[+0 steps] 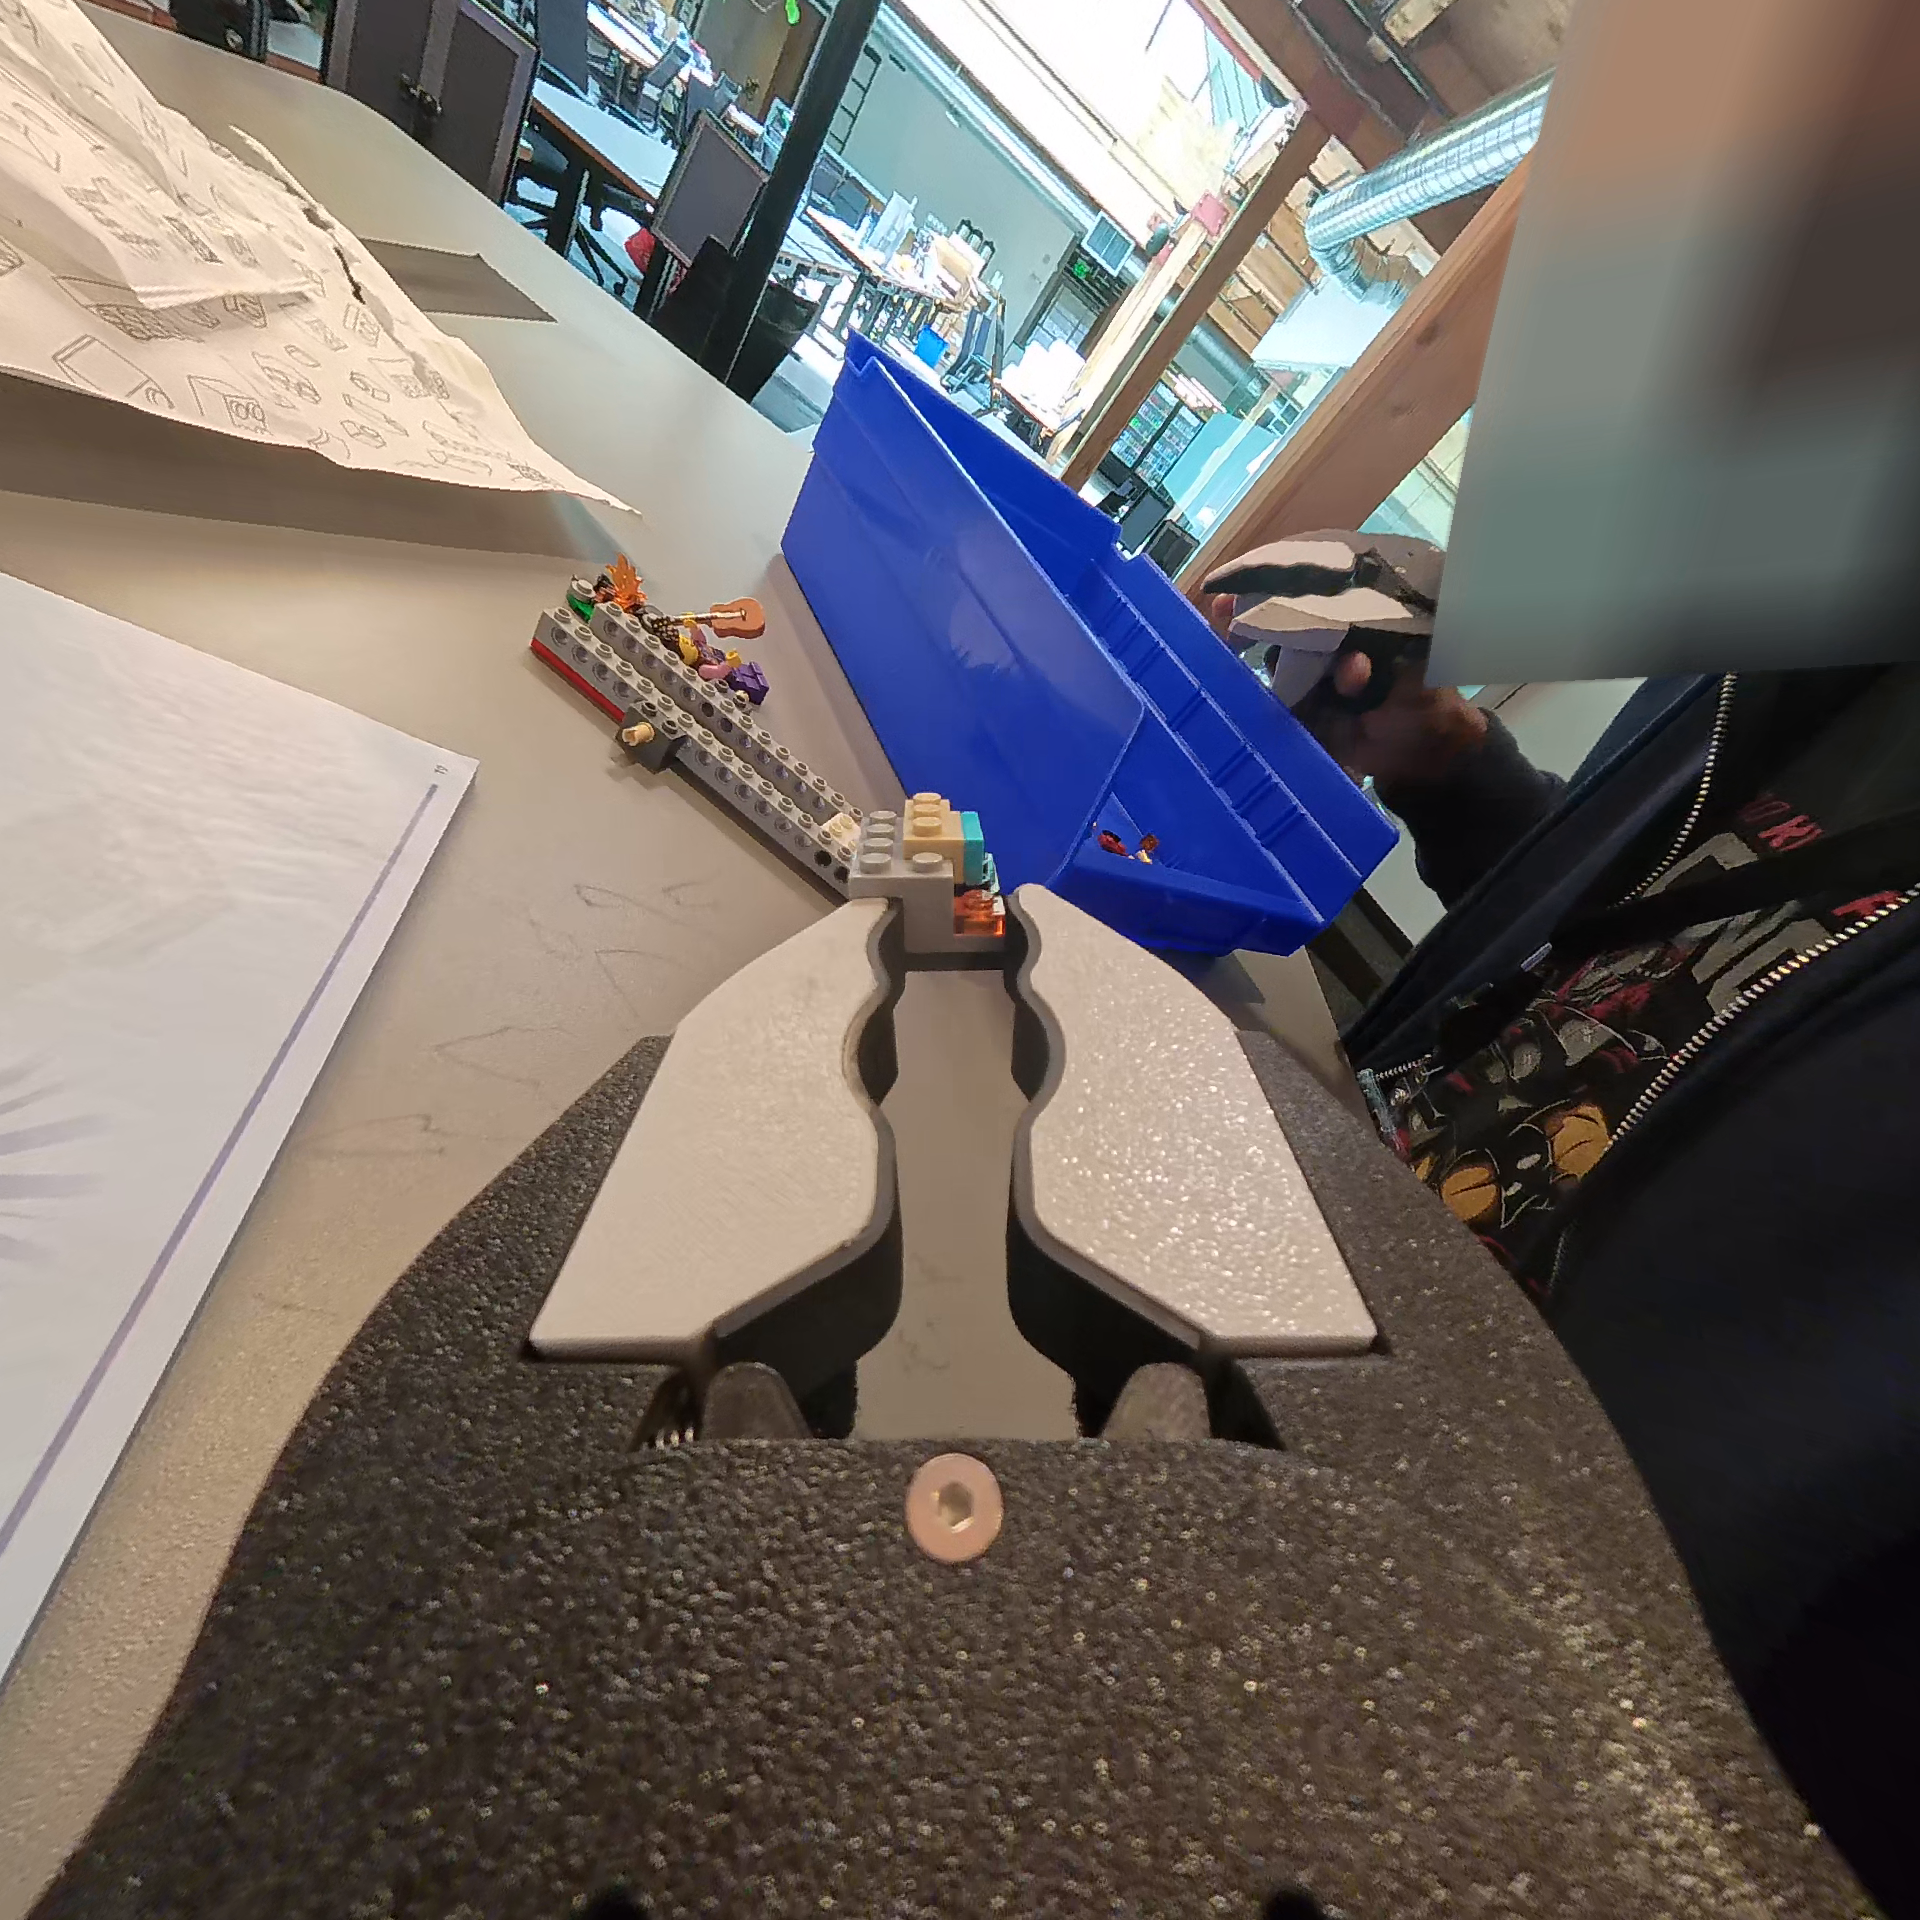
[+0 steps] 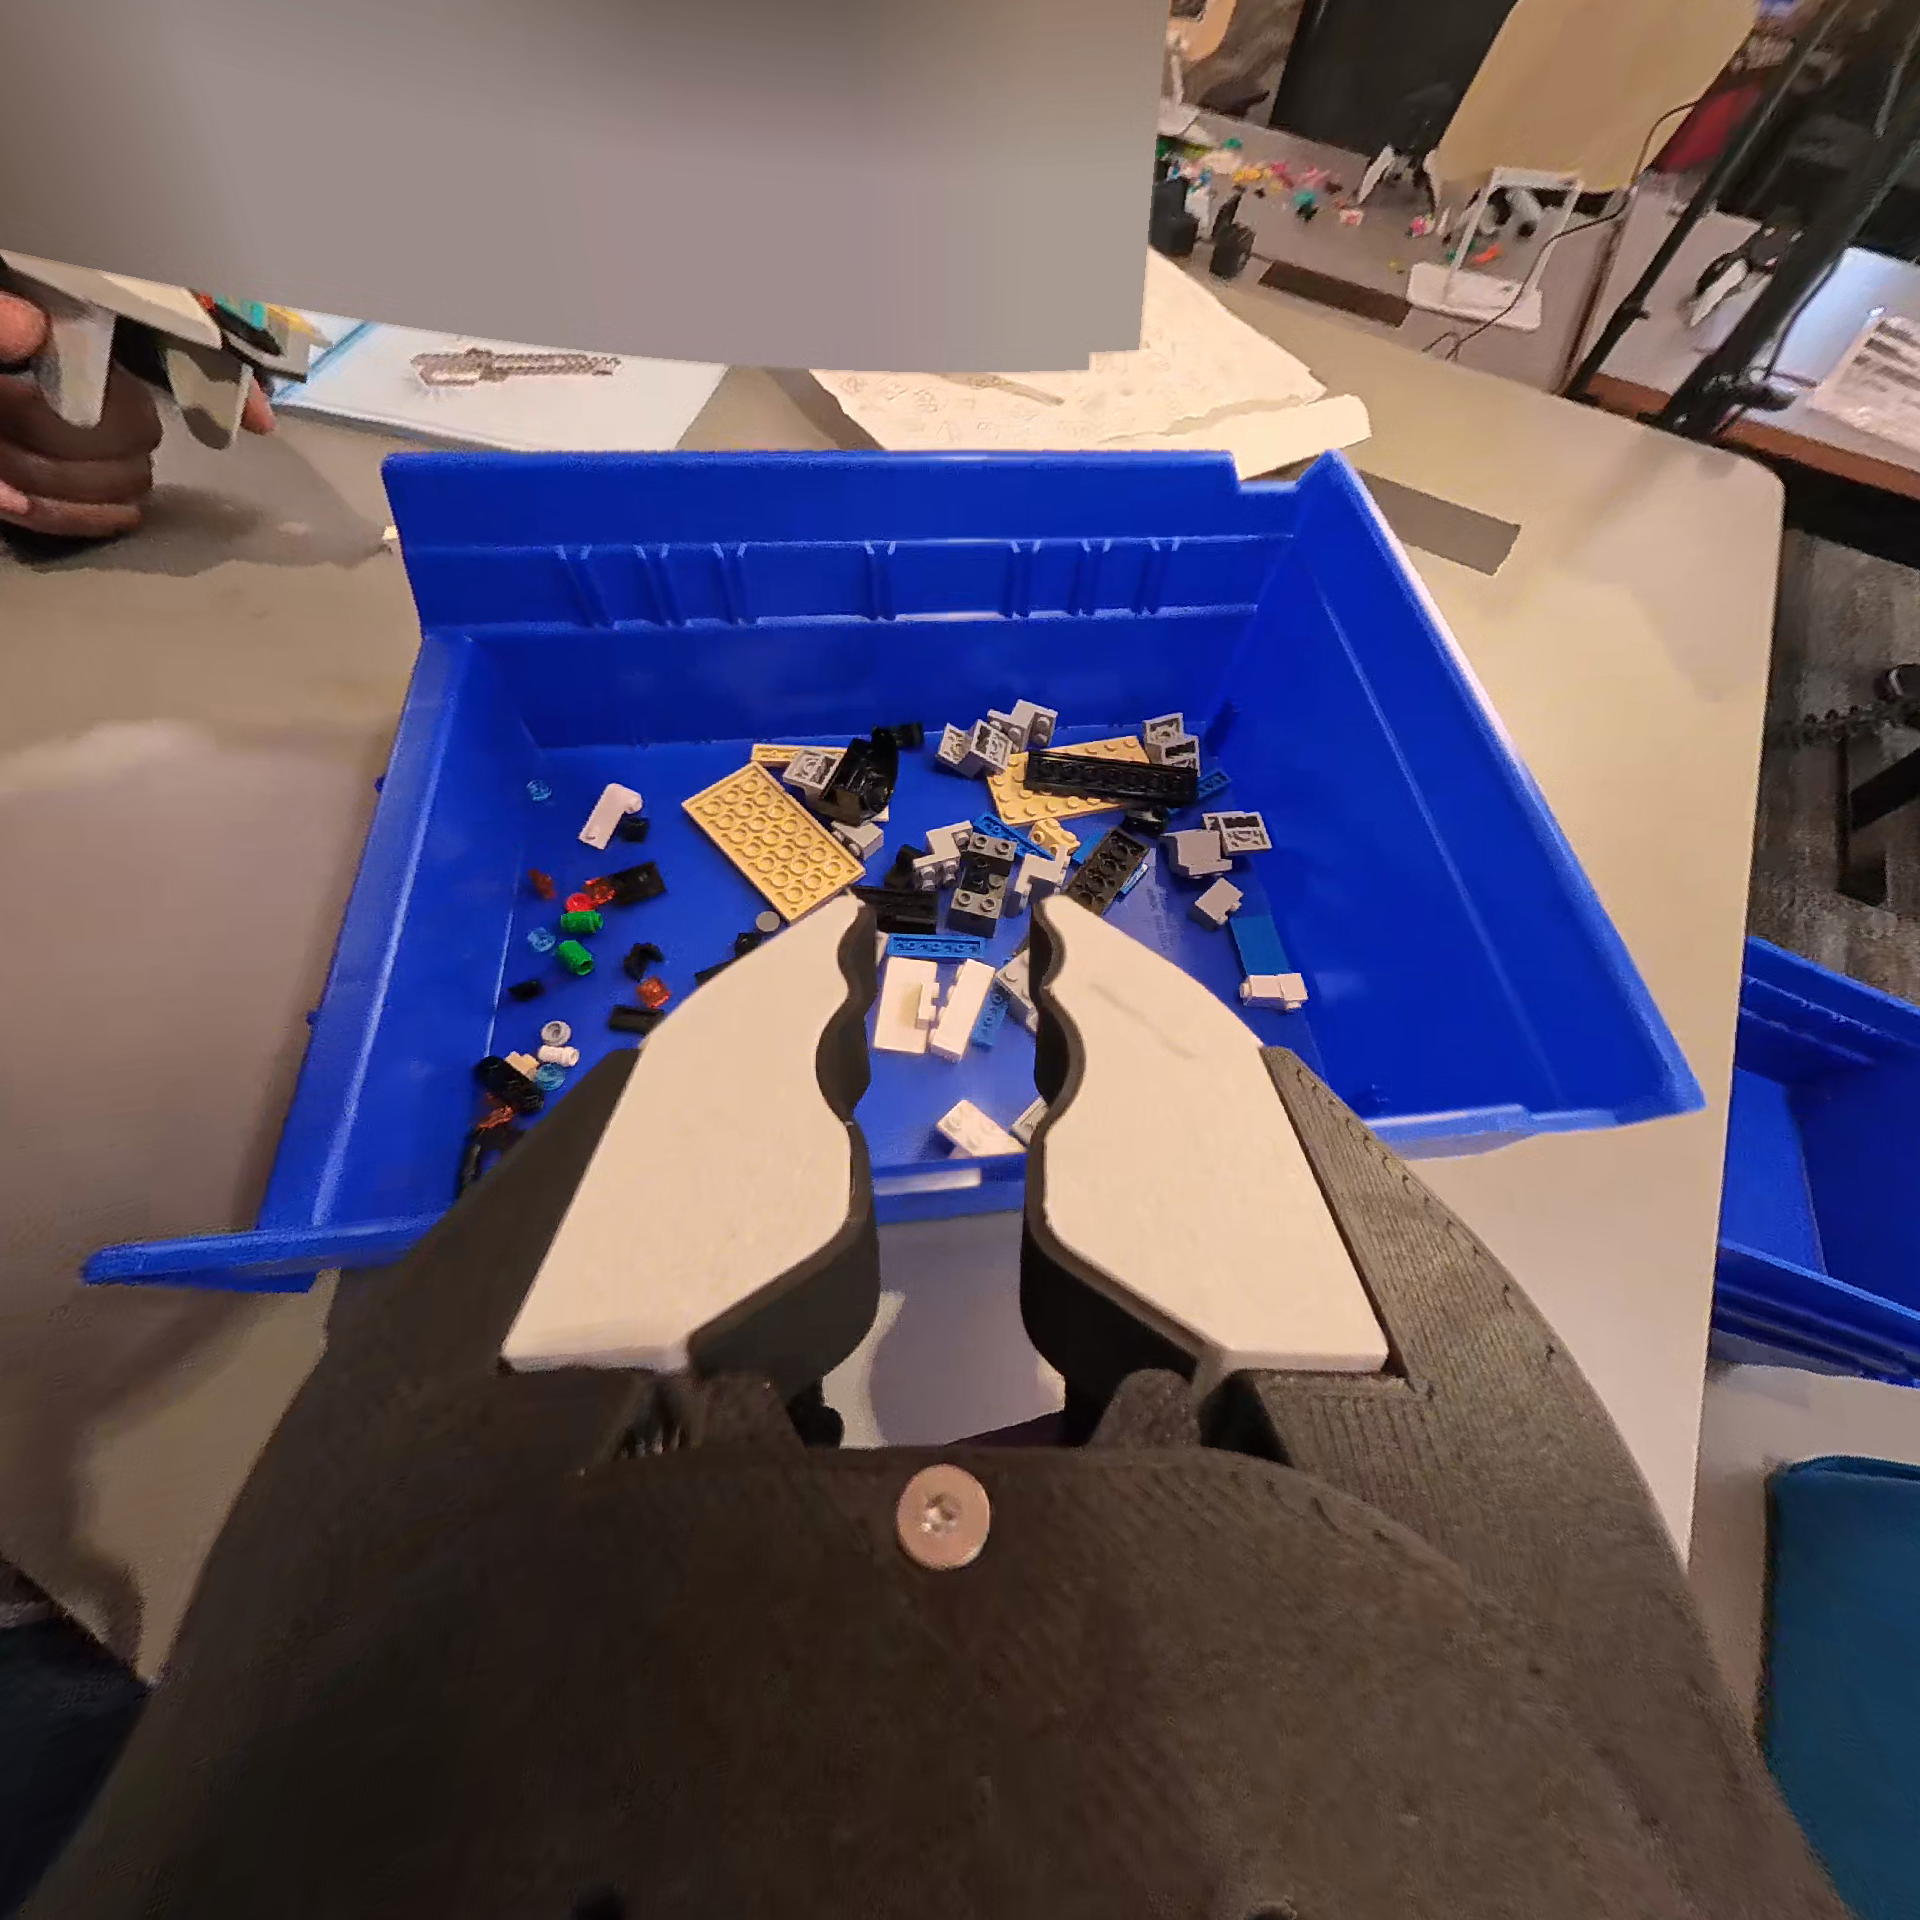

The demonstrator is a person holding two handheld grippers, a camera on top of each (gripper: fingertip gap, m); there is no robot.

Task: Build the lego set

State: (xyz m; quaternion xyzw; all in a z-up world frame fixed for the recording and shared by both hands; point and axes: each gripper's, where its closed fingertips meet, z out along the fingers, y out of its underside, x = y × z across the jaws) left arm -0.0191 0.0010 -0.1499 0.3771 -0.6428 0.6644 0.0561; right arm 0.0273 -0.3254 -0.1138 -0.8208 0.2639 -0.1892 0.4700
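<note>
- My left gripper (image 1: 951,920) is clamped narrow on a small brick assembly (image 1: 928,868): grey base, tan and teal bricks on top, an orange clear piece against the right finger (image 1: 1049,935).
- Just past its tips lies a long grey studded beam (image 1: 717,727) with little figures on it; a blue bin (image 1: 1039,665) stands ahead and to the right, with paper sheets (image 1: 208,312) off to the left on the counter (image 1: 582,935).
- My right gripper (image 2: 948,925) hangs part-open over the bin (image 2: 831,551), holding nothing, with loose bricks (image 2: 977,862) right under its tips and white pieces (image 2: 925,1003) between its fingers.
- Risk, as I judge it: the left grip sits low on the assembly, so a twist could pop the upper bricks off.
- Risk: closing the right gripper in that pile could pinch two pieces, or push them aside.
- Only the right view shows the bin's contents; the left view shows just its outer wall.
- Only the left view shows the held assembly clearly; in the right view that gripper (image 2: 223,338) is small, far left and partly hidden.
</note>
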